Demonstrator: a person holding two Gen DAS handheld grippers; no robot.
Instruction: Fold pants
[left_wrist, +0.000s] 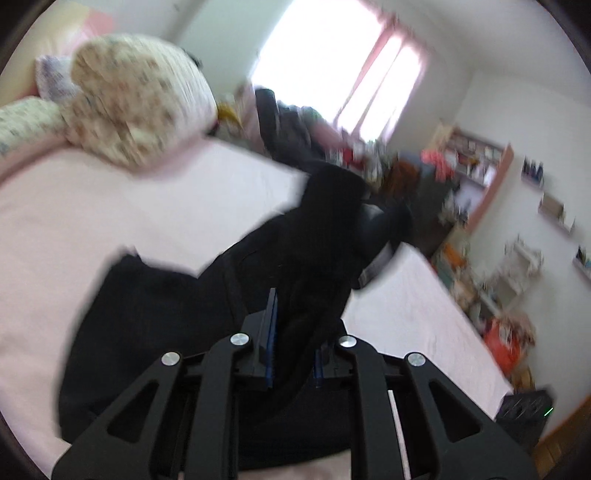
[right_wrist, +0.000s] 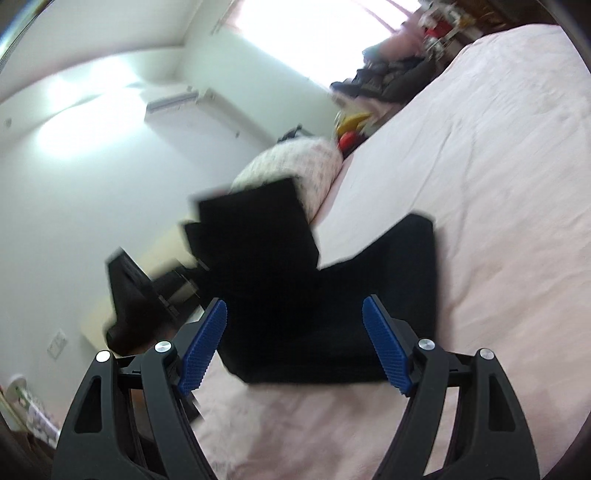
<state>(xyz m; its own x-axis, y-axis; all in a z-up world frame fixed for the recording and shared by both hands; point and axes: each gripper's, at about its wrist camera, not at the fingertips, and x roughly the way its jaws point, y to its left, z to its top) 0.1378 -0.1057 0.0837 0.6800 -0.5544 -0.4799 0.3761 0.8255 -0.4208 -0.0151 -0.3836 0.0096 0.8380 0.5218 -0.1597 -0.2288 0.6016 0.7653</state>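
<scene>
Over on the left, the left tool (left_wrist: 293, 332) is pinched tight on a bunch of the black pants (left_wrist: 166, 325), with cloth gathered between its blue pads and trailing away across the pink bed (left_wrist: 92, 206). The rest of the pants lies spread on the bed in front, one part lifted up toward the far edge. Moving right, the right tool (right_wrist: 295, 332) hangs spread wide, blue pads (right_wrist: 388, 350) well apart, gripping nothing, with the pants (right_wrist: 369, 295) lying on the bed just beyond its tips. Risk from here, as I read it: only one corner is held, so a fast carry could drag the whole garment sideways and bunch it, or the cloth could slip from that small pinch and spoil the fold line. The open right tool isn't pinning the other end down, which would be the cause. Both pictures are smeared, so edges are hard to judge. The left view shows the grip itself, a floral pillow (left_wrist: 140, 96) and cluttered shelves (left_wrist: 480, 162); the right view misses that grip but shows an air conditioner (right_wrist: 192, 114) on the wall.
</scene>
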